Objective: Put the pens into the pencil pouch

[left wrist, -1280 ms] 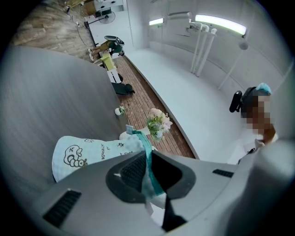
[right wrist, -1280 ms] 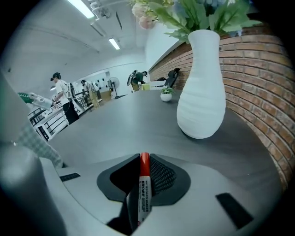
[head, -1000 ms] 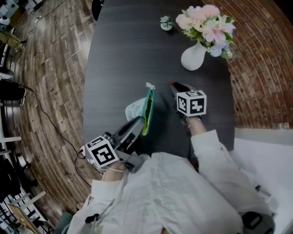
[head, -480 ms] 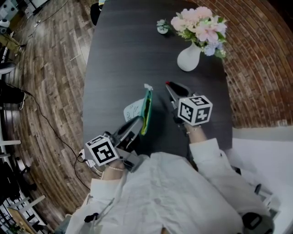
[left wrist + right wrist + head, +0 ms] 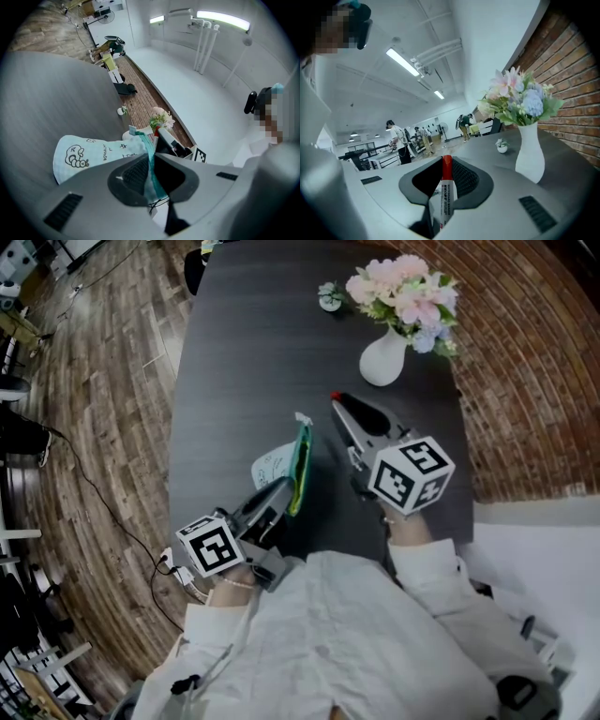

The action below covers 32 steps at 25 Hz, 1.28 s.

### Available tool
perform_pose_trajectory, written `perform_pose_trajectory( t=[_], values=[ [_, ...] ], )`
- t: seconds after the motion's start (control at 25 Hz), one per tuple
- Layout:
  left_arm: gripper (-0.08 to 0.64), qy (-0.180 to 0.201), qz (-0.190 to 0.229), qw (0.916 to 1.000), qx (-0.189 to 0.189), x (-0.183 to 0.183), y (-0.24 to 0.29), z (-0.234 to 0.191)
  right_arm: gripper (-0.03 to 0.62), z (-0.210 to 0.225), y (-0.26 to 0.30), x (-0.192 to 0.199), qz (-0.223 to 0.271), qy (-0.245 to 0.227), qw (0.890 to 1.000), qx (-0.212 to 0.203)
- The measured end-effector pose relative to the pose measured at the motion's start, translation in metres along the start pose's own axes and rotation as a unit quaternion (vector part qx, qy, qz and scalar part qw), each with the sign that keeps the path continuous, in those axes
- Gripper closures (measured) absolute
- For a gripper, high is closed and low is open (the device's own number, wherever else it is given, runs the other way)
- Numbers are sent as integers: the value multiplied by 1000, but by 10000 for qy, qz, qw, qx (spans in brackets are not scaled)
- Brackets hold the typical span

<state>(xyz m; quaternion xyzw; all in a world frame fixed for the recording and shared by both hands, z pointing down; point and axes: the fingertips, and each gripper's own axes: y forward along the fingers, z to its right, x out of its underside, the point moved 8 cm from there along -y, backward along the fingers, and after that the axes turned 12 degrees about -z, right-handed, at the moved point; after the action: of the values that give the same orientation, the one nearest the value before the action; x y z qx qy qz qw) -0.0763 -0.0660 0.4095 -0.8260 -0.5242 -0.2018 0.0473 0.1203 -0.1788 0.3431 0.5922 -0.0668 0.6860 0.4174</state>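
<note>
Pencil pouch [image 5: 277,463] — pale fabric with cartoon print and a teal zip edge, at centre of frame on the dark counter [image 5: 244,362]; soft and limp, likely to sag shut unless held taut by its rim. Left gripper [image 5: 284,491], lower left: jaws nearly together, pinching that teal edge. Red-capped marker [image 5: 446,185] — light, rigid, smooth-barrelled, apt to slip or swivel; best taken mid-barrel, as here. Right gripper [image 5: 339,407], just right of the pouch and apart from it: jaws part-closed on the barrel, cap end projecting toward the white vase [image 5: 382,360] of flowers. Pouch opening not shown in any view; further pens, if any, not in sight; marker's lower end hidden between the jaws.
</note>
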Motion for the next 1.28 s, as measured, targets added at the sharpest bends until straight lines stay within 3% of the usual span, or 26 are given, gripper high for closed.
perform_pose_trajectory(
  t=[0.28,0.52,0.76,1.0,1.28],
  values=[
    [520,-35,17,10000,68,5,3,2,532,-37,-10,-36,512,-345,9959,-669],
    [520,-42,31,9998,168,7,6,4,532,-55,-17,-52,989,-155,9889,-1101],
    [520,-35,-26,9998,173,8,6,5,531,-72,-25,-64,1688,-90,9747,-1460],
    [520,-67,22,9996,259,8,6,5,531,-86,-25,-56,1963,-213,9655,-1698],
    [520,-90,54,9996,247,7,5,4,531,-89,-17,-33,2132,11,9586,-1888]
  ],
)
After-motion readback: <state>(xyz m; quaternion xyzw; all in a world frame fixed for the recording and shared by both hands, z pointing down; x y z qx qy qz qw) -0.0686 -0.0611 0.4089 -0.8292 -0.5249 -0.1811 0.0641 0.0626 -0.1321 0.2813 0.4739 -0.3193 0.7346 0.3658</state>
